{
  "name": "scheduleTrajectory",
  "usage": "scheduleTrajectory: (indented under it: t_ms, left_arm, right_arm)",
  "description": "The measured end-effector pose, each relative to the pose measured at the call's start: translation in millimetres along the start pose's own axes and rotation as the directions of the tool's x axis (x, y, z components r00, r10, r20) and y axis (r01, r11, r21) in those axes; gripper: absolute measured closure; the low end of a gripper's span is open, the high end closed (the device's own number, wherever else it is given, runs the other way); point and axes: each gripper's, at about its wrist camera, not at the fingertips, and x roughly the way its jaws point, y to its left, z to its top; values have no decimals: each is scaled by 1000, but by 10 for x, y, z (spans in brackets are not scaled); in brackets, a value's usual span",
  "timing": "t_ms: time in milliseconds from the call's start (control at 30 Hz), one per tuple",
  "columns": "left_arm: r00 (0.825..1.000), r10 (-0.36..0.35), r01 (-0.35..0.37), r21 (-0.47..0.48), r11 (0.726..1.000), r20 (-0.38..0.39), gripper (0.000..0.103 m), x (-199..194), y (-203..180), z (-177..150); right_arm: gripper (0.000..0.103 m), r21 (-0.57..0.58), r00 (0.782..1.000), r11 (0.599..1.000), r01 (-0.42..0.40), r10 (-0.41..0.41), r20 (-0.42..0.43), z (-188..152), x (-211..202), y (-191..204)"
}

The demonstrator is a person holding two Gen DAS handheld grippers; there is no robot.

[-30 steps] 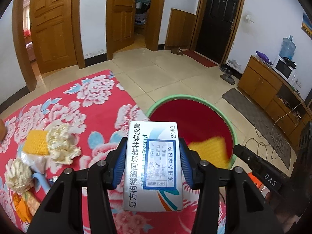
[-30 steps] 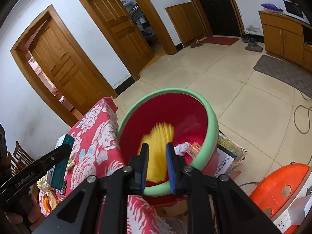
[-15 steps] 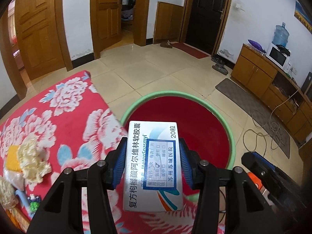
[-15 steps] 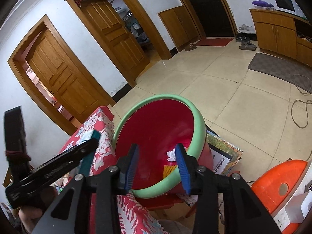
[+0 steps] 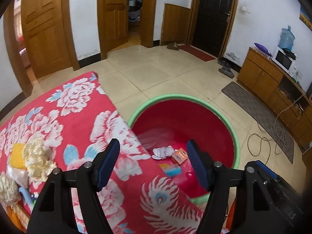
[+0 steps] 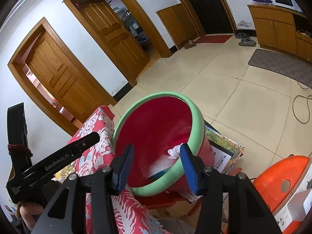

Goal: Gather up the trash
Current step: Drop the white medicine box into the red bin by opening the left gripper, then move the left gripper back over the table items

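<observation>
A red basin with a green rim [image 5: 224, 117] [image 6: 197, 117] stands beside the table with the red flowered cloth [image 5: 68, 120]. My left gripper [image 5: 154, 163] is open and empty above the table edge and basin. A blurred white and teal box [image 6: 161, 167] is falling inside the basin. In the basin lie a crumpled white tissue [image 5: 162, 152], a small orange box [image 5: 179, 155] and a small teal and orange item [image 5: 169, 168]. My right gripper [image 6: 156, 165] is open and empty over the basin's near rim. On the table's left lie cream crumpled paper [image 5: 38, 159] and a yellow sponge [image 5: 17, 155].
More scraps lie at the table's lower left corner [image 5: 11, 195]. An orange stool [image 6: 280, 179] and a stack of printed boards [image 6: 224, 146] sit right of the basin. Cables [image 5: 273, 134] lie on the tiled floor near a wooden cabinet [image 5: 273, 81].
My left gripper opened and let go of the white medicine box, which dropped into the basin. My right gripper opened wider after releasing the yellow item into the basin.
</observation>
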Motion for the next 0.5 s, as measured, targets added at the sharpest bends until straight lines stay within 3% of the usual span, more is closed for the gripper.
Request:
scheduleTrajectory:
  t_ms: [267, 500]
  left_arm:
    - [999, 49, -47, -109, 993, 16, 32, -361, 284, -178]
    - [990, 135, -129, -159, 979, 26, 32, -693, 575, -386]
  right_arm:
    - [43, -33, 999, 999, -38, 38, -6, -59, -104, 145]
    - [40, -86, 996, 993, -86, 83, -36, -167, -205, 372]
